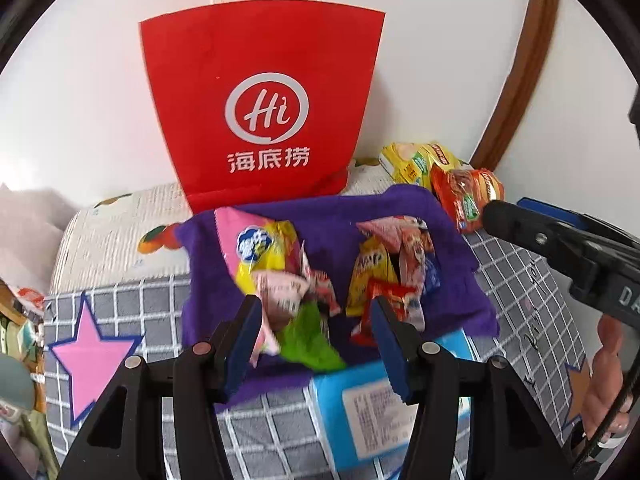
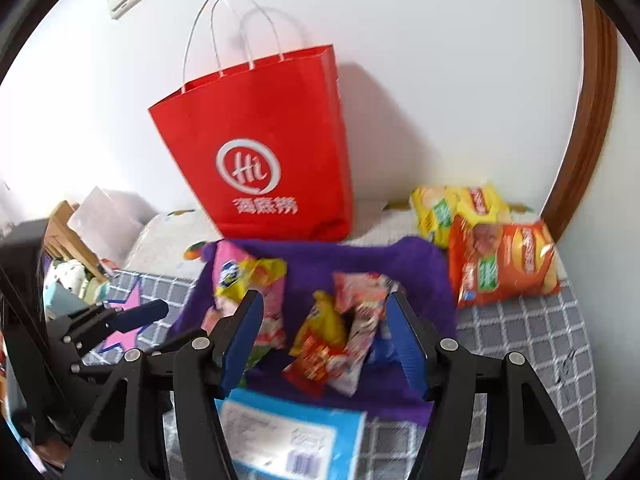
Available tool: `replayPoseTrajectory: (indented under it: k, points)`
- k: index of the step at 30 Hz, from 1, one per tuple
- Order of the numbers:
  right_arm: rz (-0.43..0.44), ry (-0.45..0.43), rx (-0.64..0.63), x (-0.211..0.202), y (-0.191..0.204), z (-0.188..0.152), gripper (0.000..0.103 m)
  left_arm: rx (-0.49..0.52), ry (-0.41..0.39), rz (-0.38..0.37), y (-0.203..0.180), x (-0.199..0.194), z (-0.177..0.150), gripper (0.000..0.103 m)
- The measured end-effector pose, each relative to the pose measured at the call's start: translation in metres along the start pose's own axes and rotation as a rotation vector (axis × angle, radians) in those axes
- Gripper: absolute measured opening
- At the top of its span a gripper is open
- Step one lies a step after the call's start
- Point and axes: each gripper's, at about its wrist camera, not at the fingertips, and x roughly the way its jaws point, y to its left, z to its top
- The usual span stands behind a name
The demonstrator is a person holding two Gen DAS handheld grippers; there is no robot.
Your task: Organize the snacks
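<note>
Small snack packets lie in two piles on a purple cloth (image 1: 328,216) (image 2: 360,256): a left pile with a pink-yellow packet (image 1: 260,248) (image 2: 248,280) and a green one (image 1: 310,344), and a right pile of red, yellow and pink packets (image 1: 392,276) (image 2: 340,336). A red paper bag (image 1: 260,108) (image 2: 264,160) stands upright behind the cloth. My left gripper (image 1: 316,344) is open and empty above the cloth's near edge. My right gripper (image 2: 324,340) is open and empty over the right pile; it also shows in the left wrist view (image 1: 520,224).
An orange chip bag (image 2: 504,264) (image 1: 468,192) and a yellow chip bag (image 2: 452,208) (image 1: 416,160) lie at the back right. A blue box (image 1: 380,412) (image 2: 288,436) lies in front of the cloth. Clutter sits off the table's left edge. A wall is close behind.
</note>
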Motion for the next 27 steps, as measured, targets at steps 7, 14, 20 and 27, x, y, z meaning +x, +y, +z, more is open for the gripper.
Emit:
replayPoseTrajectory:
  k: [7,14,20,27]
  points:
    - [-0.043,0.025,0.005,-0.024,0.019,-0.041,0.079,-0.008,-0.022,-0.039,-0.003,-0.033,-0.040,0.060]
    - [-0.112,-0.017,0.026,-0.058,0.028,-0.100,0.091,-0.009,-0.037,-0.021,-0.006,-0.057,-0.084,0.064]
    - [-0.137,-0.012,0.044,-0.088,0.036,-0.141,0.094,-0.001,-0.095,0.011,-0.015,-0.090,-0.114,0.072]
    - [-0.137,-0.047,0.090,-0.134,0.040,-0.175,0.094,-0.006,-0.159,-0.015,-0.031,-0.136,-0.140,0.079]
